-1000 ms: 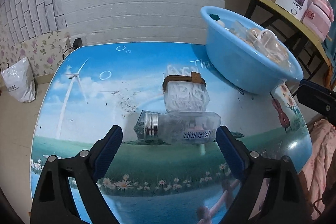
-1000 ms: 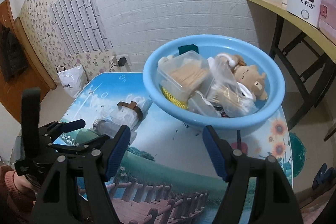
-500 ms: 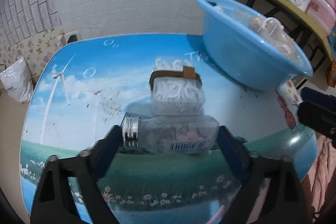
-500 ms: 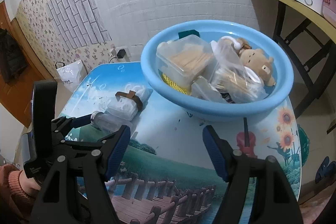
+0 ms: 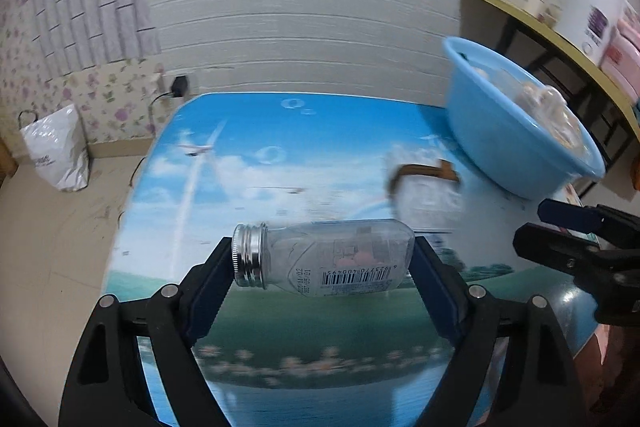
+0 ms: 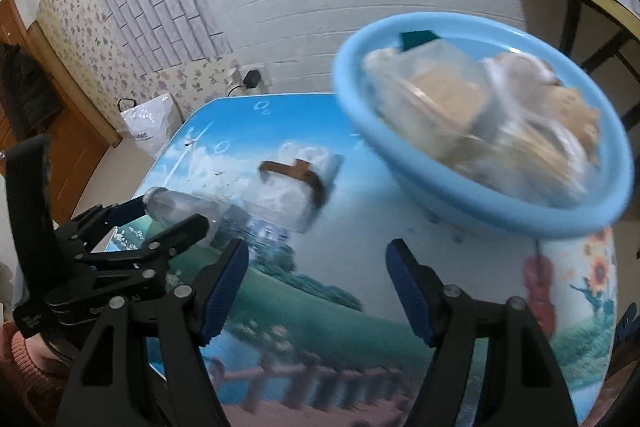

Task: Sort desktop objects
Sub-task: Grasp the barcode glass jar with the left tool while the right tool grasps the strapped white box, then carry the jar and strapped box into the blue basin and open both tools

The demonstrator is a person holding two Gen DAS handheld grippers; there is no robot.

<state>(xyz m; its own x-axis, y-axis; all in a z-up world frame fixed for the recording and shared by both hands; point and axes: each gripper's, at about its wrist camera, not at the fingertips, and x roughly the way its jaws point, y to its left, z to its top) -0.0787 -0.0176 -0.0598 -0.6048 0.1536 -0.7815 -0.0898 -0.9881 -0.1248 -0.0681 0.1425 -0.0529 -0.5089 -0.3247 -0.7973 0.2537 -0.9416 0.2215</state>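
Apparently midway: left gripper (image 5: 324, 263) jaws clamp the clear bottle (image 5: 324, 259) beside the blue basin (image 6: 480, 131), right gripper (image 6: 316, 287) jaws apart and empty, a strapped clear box (image 6: 296, 187) left on the tabletop (image 6: 360, 227).

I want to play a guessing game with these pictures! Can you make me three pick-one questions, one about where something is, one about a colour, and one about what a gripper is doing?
1. Where does the clear bottle lie?
A. inside the basin
B. between the left gripper's fingers
C. on the floor

2. What colour is the basin?
A. red
B. green
C. light blue

3. What is the right gripper doing?
A. standing open with nothing between its fingers
C. squeezing the bottle
B. holding a white bag

Answers:
1 is B, since the bottle lies sideways with its silver cap at one finger and its base at the other.
2 is C, since the rim and wall are light blue.
3 is A, since only the picture-printed table shows in the gap between its blue pads.
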